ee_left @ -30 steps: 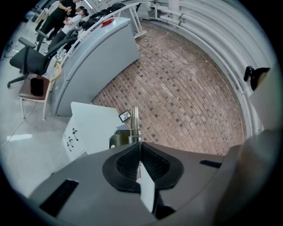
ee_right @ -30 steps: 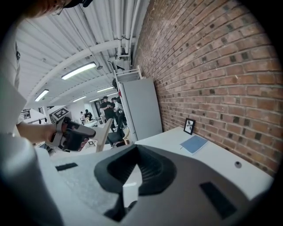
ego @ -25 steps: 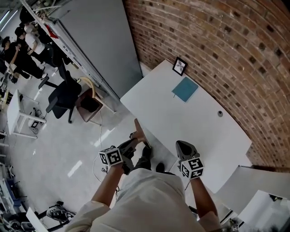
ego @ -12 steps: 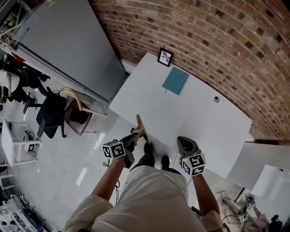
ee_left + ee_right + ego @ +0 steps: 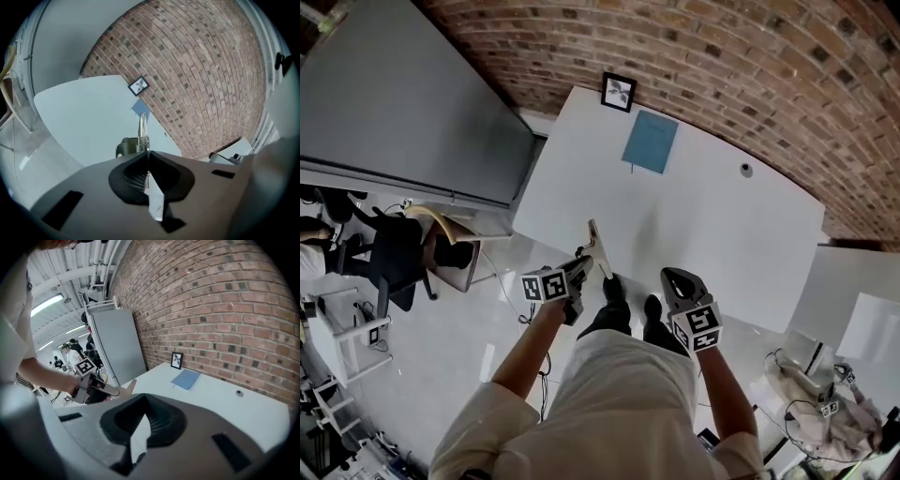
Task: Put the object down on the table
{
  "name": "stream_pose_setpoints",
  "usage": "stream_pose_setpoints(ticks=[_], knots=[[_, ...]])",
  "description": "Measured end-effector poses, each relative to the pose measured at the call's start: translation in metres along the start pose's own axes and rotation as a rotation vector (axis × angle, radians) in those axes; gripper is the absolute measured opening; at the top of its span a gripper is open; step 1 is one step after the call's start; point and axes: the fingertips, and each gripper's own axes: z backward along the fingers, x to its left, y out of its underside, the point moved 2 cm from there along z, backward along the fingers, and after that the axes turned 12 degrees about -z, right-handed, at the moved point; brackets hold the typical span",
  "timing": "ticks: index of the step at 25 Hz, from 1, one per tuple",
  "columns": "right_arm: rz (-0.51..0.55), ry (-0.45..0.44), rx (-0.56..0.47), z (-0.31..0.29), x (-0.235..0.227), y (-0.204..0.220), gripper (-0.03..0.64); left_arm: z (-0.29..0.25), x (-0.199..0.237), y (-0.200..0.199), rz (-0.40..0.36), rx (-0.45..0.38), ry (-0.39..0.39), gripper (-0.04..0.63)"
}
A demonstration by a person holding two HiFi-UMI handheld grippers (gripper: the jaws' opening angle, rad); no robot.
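A thin tan clipboard (image 5: 598, 247) stands on edge in my left gripper (image 5: 580, 269), which is shut on its near end. In the left gripper view I see the board edge-on (image 5: 140, 123), its metal clip (image 5: 131, 146) just past the closed jaws (image 5: 147, 153). The board hangs over the near left edge of the white table (image 5: 722, 225) without touching it. My right gripper (image 5: 677, 277) is at the table's near edge, shut with nothing in it (image 5: 145, 398). From the right gripper view the left gripper (image 5: 100, 389) and the board's corner (image 5: 128, 386) show at the left.
A blue notebook (image 5: 651, 142) and a small framed picture (image 5: 618, 91) lie at the table's far end by the brick wall (image 5: 750, 66). A small round fitting (image 5: 746, 170) sits in the tabletop. A grey partition (image 5: 394, 103) and a chair (image 5: 398, 258) stand left.
The view has swung so the table lies more squarely ahead. Both grippers have come up to its near edge, the left one still holding the clipboard.
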Motion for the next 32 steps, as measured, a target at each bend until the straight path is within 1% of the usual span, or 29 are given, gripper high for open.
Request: stream_pose_setpoints(ticks=[6,13,19,26,32], knots=[[-0.025,0.036,0.016,-0.02,0.001,0.011,0.002,-0.032,0.035,0.003,0.012,0.078,-0.002,-0.006],[-0.072,0.071,0.055,-0.039,-0.002,0.027,0.002,-0.061,0.06,0.01,0.046,0.149,-0.002,-0.006],[-0.104,0.085,0.072,-0.05,0.0,0.035,0.002,-0.079,0.084,0.022,0.068,0.204,-0.035,-0.006],[-0.111,0.094,0.09,-0.063,0.001,0.038,0.002,-0.093,0.102,0.025,0.093,0.229,-0.063,-0.006],[-0.105,0.087,0.096,-0.07,0.006,0.037,0.002,-0.1,0.116,0.028,0.14,0.227,-0.093,-0.005]])
